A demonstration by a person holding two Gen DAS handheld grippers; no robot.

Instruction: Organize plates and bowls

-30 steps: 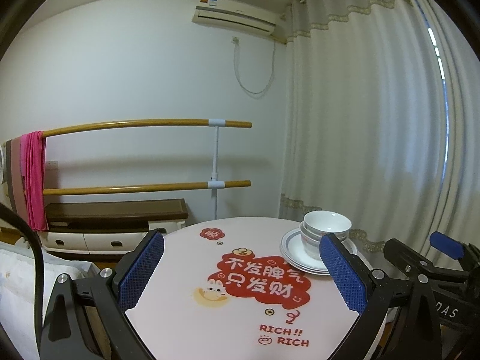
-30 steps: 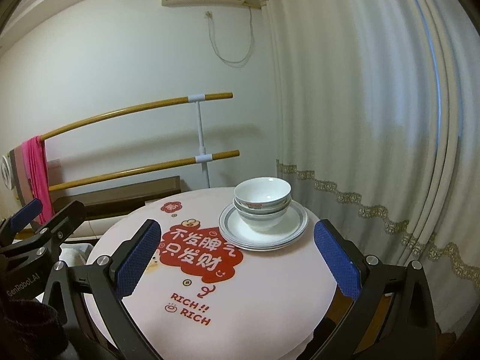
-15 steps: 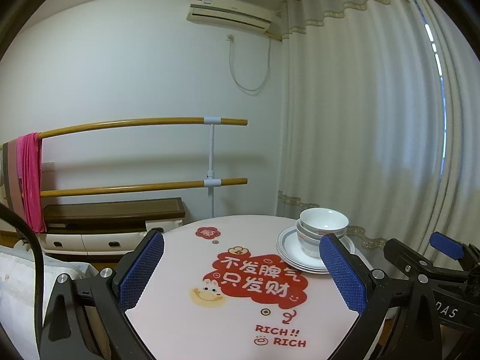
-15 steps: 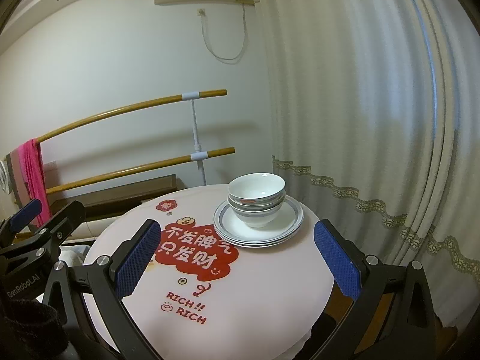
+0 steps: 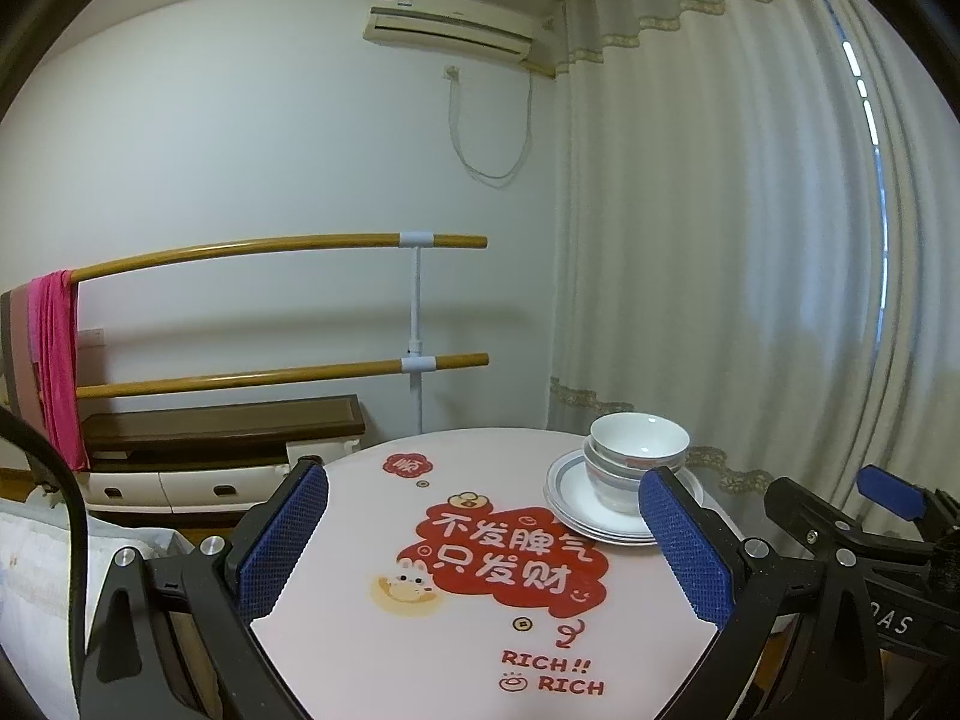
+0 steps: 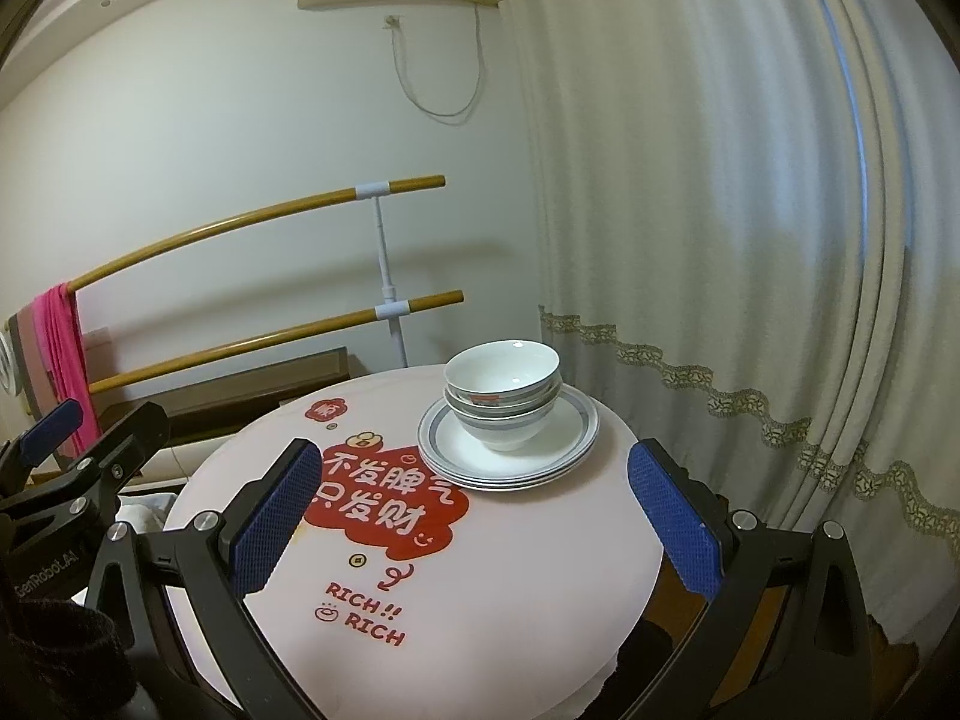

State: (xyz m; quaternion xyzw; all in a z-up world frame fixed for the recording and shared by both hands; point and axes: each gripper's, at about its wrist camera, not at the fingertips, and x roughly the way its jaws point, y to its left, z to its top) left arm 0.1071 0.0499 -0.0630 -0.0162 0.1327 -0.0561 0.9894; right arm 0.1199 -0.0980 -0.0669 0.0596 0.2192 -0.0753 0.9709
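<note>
1. The round desk (image 6: 540,570) carries everything at its far right edge, near the curtain (image 6: 720,210).
2. The plates (image 6: 564,438) are stacked; glazed, brittle and probably heavy together, best pinched at the rim.
3. The bowls (image 6: 503,369) are nested on the plates; slippery, so grip the top rim.
4. The left hand-held gripper (image 5: 480,546) and right hand-held gripper (image 6: 471,516) gape wide, holding nothing.

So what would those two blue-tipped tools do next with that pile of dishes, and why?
Probably the right tool eases forward toward the top bowl to lift it off. Both tools are open and empty, short of the dishes; the left tool sits farther to the side. The bowls are nested on the stacked plates, so the plates can't be sorted until the bowls come off.
</note>
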